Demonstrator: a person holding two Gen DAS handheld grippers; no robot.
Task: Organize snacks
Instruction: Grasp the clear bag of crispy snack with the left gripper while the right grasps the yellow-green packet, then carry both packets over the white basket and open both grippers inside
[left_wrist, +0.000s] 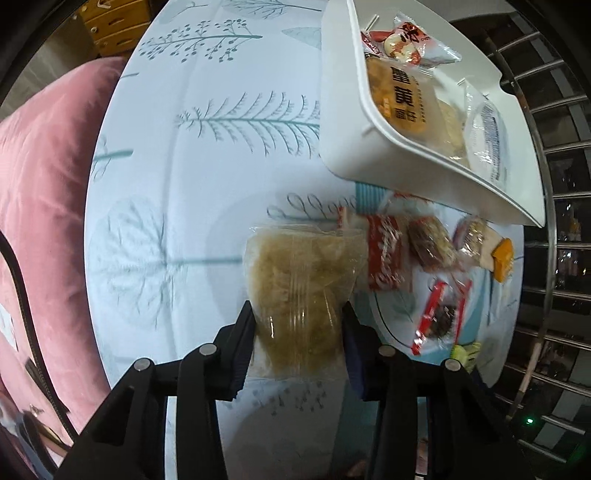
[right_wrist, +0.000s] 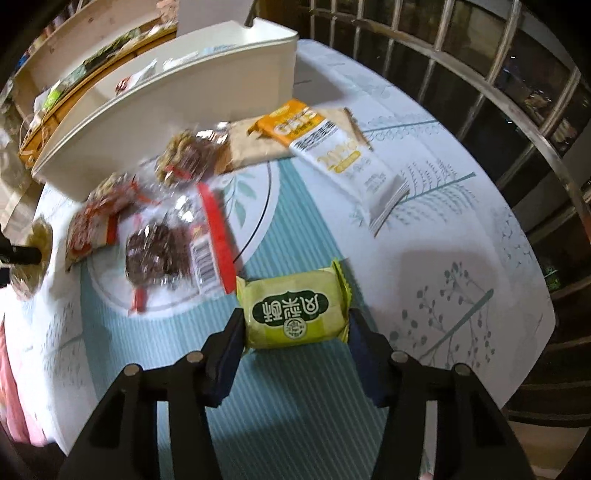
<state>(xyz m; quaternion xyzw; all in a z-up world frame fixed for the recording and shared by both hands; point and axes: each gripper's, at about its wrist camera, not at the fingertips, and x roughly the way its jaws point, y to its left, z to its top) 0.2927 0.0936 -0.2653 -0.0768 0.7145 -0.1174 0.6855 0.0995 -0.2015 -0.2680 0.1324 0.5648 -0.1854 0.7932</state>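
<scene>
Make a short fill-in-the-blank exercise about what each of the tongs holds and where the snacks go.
1. The left tongs grip a clear packet of ____ colour.
2. The right tongs grip a ____ packet.
3. Some snacks already lie in the ____ bin.

Missing words: brown; green; white

Both handheld grippers clamped on snack packets above the table.

The left gripper reaches forward with its two black fingers pressed against the sides of a clear-wrapped pale pastry, which stands up between them and is lifted off the surface. The right gripper, tilted downward, has its jaws closed against both ends of a green-wrapped cake, the dark pads touching the wrapper's edges.
</scene>
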